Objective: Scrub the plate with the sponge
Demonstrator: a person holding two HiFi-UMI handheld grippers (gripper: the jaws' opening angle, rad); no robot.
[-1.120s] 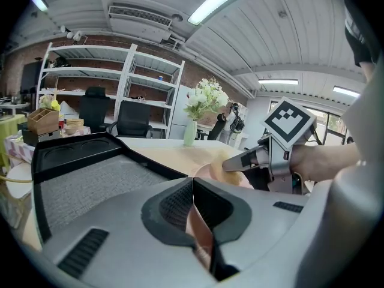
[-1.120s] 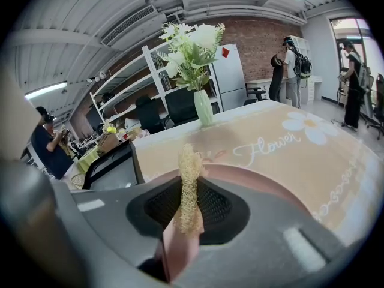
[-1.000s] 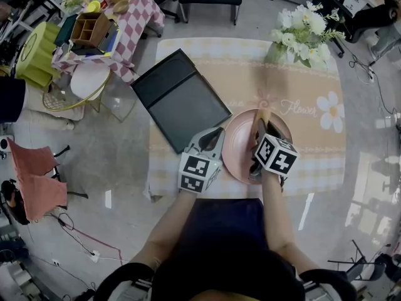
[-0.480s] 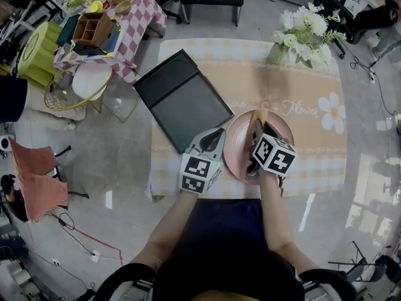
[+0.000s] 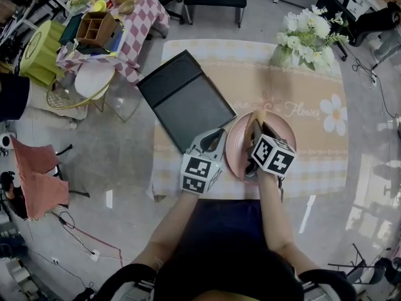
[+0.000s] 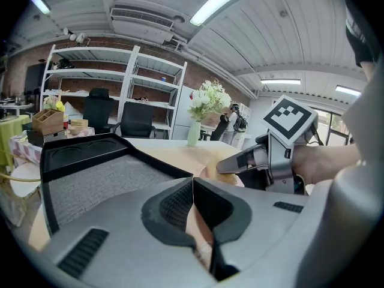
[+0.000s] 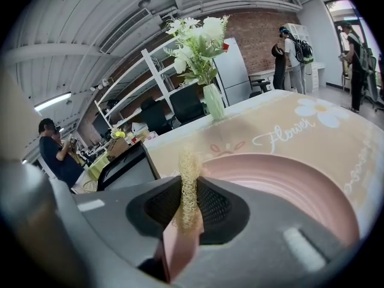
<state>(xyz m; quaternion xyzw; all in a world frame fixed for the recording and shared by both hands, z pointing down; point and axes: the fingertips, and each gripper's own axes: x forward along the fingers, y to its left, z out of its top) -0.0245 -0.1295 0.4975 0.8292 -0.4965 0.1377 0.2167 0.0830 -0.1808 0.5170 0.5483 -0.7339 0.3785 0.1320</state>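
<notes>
My left gripper (image 6: 193, 188) has its jaws clamped on the left rim of the plate (image 5: 239, 144), while my right gripper (image 7: 189, 192) pinches the thin sponge (image 7: 190, 168) between closed jaws, over the plate's middle.

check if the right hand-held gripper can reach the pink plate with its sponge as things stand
Likely yes. The right hand-held gripper, shut on the sponge, hangs right over the pink plate with nothing between them; the left hand-held gripper pinches the plate's left rim, clear of the way.
</notes>
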